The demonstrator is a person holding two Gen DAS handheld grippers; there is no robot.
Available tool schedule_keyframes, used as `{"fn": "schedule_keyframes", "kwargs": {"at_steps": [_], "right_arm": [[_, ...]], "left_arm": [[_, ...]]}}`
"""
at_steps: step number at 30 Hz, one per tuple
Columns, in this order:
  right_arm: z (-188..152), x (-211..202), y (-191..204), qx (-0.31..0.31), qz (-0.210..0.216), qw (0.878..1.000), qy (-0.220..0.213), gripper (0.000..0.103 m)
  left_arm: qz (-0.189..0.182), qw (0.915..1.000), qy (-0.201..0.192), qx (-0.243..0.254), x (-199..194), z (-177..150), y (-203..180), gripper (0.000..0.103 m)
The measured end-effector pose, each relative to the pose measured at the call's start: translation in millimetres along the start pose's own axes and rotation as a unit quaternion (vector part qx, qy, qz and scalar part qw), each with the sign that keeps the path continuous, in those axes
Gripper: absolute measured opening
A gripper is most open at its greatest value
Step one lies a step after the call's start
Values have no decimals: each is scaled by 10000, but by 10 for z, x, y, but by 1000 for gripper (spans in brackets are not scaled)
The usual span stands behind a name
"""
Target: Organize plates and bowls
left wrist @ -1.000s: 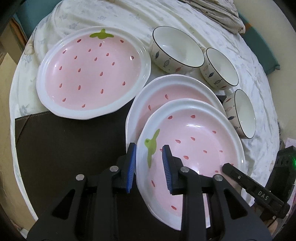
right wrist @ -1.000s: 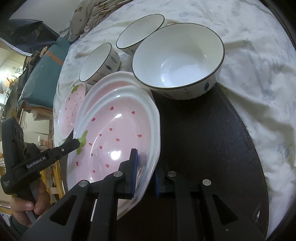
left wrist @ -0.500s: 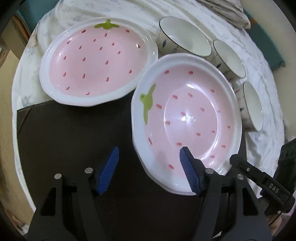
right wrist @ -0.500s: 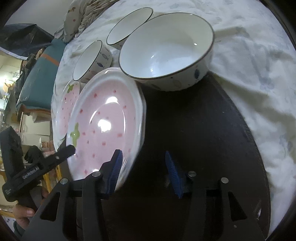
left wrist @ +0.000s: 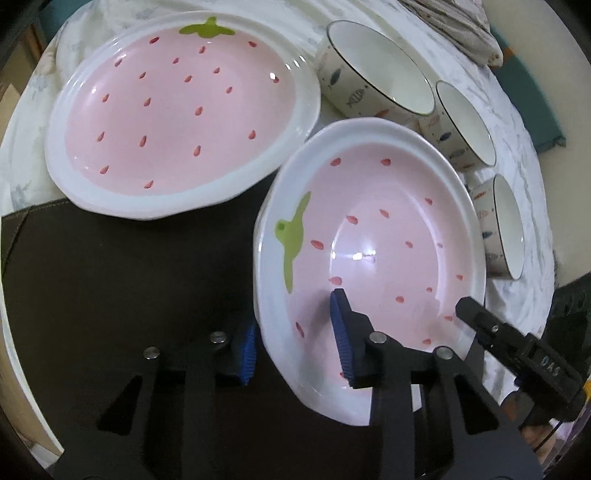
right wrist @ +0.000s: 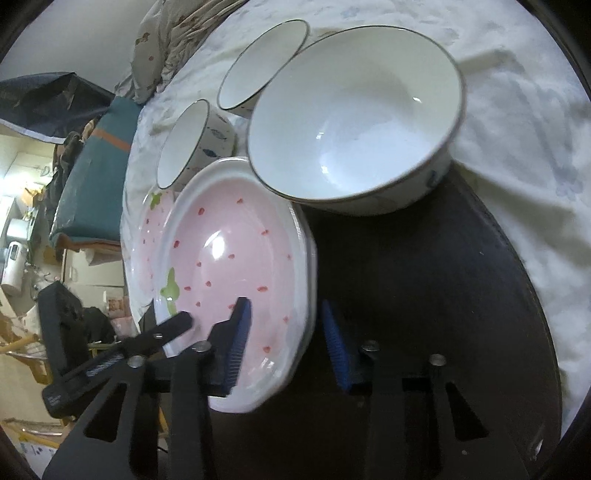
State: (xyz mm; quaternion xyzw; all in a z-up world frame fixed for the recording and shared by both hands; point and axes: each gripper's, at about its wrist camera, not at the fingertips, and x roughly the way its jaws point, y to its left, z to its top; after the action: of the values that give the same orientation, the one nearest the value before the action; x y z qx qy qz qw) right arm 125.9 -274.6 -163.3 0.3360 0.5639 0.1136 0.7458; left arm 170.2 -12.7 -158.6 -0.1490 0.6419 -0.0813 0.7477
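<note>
A pink strawberry plate (left wrist: 369, 236) lies stacked on another like it on the dark mat (left wrist: 110, 295); it also shows in the right wrist view (right wrist: 236, 266). My left gripper (left wrist: 295, 343) is open and straddles its near-left rim, one finger over the plate, one outside. My right gripper (right wrist: 288, 339) is open and straddles the right rim the same way. A third strawberry plate (left wrist: 177, 110) lies at the back left. A large white bowl (right wrist: 354, 122) stands behind the stack. Two smaller bowls (left wrist: 465, 122) (left wrist: 506, 229) stand beside it.
A white patterned cloth (right wrist: 517, 129) covers the round table under the dark mat (right wrist: 424, 277). Folded fabric (left wrist: 450, 22) lies at the far edge. A teal cushion (right wrist: 96, 166) and room clutter lie beyond the table.
Both grippers let go of the top plate, which now rests on the lower one. After opening wide, the jaws have narrowed and moved in over the plate rims.
</note>
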Motion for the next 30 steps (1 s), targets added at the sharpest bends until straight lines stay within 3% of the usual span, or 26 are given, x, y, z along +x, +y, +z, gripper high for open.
{"fn": "schedule_keyframes", "kwargs": {"at_steps": [6, 19, 25, 30], "right_arm": [[-11, 4, 45, -229, -447, 9987, -61, 17], [-414, -107, 49, -562, -497, 9967, 314, 17], [-763, -118, 177, -892, -620, 9922, 603, 20], [-857, -58, 280, -1109, -594, 9899, 649, 20]], "left_arm": [[70, 9999, -4, -73, -71, -31, 44, 21], [369, 9986, 40, 376, -282, -640, 63, 19], [486, 9983, 17, 324, -389, -798, 205, 18], [552, 9983, -12, 210, -449, -833, 306, 18]]}}
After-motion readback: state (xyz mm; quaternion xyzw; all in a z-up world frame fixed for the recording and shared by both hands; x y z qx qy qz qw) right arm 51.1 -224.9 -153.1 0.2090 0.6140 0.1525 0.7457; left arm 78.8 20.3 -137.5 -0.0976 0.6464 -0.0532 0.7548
